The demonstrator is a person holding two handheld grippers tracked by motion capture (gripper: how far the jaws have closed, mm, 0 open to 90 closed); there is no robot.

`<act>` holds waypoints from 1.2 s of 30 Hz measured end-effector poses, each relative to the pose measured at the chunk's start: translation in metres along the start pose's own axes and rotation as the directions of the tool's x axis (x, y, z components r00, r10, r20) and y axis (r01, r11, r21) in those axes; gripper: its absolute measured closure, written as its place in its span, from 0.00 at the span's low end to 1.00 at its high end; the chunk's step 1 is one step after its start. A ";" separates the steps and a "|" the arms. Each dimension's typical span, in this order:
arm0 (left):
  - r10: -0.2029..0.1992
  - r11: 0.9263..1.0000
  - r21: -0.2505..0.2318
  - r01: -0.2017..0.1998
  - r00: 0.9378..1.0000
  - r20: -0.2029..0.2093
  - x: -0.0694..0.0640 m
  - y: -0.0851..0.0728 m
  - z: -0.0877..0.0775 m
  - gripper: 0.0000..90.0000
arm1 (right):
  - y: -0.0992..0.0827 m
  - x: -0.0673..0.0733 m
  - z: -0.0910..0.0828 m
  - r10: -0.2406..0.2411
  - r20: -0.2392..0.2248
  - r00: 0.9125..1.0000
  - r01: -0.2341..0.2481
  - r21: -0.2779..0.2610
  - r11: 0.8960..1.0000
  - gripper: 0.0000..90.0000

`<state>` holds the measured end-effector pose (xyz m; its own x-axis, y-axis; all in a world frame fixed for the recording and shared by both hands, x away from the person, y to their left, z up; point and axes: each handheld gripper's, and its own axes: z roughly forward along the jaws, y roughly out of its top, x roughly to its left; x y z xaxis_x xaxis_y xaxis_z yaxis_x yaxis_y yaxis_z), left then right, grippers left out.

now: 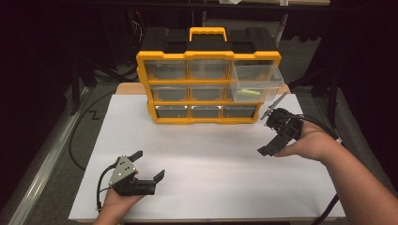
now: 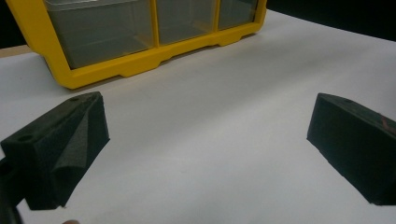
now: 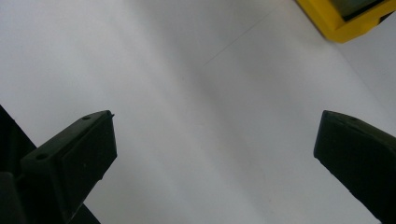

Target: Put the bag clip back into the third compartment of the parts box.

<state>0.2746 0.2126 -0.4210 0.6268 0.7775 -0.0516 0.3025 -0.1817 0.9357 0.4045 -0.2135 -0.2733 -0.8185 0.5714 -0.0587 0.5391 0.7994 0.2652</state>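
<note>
Right gripper [image 1: 270, 133]: fingers spread wide, nothing between them. Held above the counter [image 1: 202, 159] at its right side, just in front of the organizer's right end. In the right gripper view the 2 black fingers [image 3: 70, 163] frame bare white surface, w/ a yellow corner of the organizer [image 3: 343, 21] at top right.

Left gripper [image 1: 150, 166]: fingers apart, empty. Sits low at the counter's near left, grey 3-cornered plate on top, cable trailing back past the hand. Left gripper view looks toward the organizer's bottom row; white surface between the fingers [image 2: 60, 149].

Organizer [image 1: 206, 86]: yellow frame, black top w/ yellow handle, 3 rows of 3 clear drawers. Stands upright at the far middle of the counter.

Open drawer [image 1: 256, 82]: top-right compartment, pulled out toward the viewer, front edge hanging past the frame. Nearest unit to the right gripper, which is below and just right of it; not touching, as far as the high view tells.

Drawer contents: 1 small yellow-green item [image 1: 248, 93] lying on the drawer floor; too small to identify.

Other 8 drawers: pushed in flush; contents cannot be made out.

Counter: white sheet, pale wood edge showing behind the organizer.
</note>
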 end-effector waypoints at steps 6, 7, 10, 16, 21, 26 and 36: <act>-0.002 1.000 0.001 0.002 1.000 0.000 0.000 0.000 0.000 0.00 | -0.007 0.002 0.029 0.009 -0.023 1.000 -0.008 0.021 1.000 0.00; -0.001 1.000 0.000 0.001 1.000 0.000 0.000 0.000 0.000 0.00 | -0.009 0.002 0.036 0.013 -0.024 1.000 -0.012 0.026 1.000 0.00; -0.002 1.000 -0.001 0.002 1.000 0.000 0.000 0.000 -0.001 0.00 | -0.012 0.003 0.052 0.016 -0.028 0.999 -0.015 0.045 0.999 0.00; 0.001 1.000 -0.004 -0.001 1.000 0.001 0.000 0.000 -0.002 0.00 | -0.015 0.009 0.085 0.017 -0.036 0.999 -0.014 0.096 0.995 0.00; 0.002 1.000 -0.002 -0.002 1.000 0.002 0.000 0.000 -0.002 0.00 | -0.017 0.010 0.105 0.041 -0.039 0.998 -0.036 0.110 0.993 0.00; 0.002 1.000 -0.003 -0.002 1.000 0.004 0.000 0.000 -0.002 0.00 | -0.019 0.010 0.109 0.043 -0.038 0.998 -0.039 0.100 0.994 0.00; -0.005 1.000 -0.002 0.005 1.000 0.006 -0.001 0.000 0.000 0.00 | -0.042 0.014 0.106 0.116 -0.016 0.993 -0.117 -0.163 0.980 0.00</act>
<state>0.2739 0.2120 -0.4207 0.6298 0.7746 -0.0582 0.3040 -0.1769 0.9361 0.3917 -0.2194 -0.3869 -0.7537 0.6571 -0.0117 0.5914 0.6860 0.4239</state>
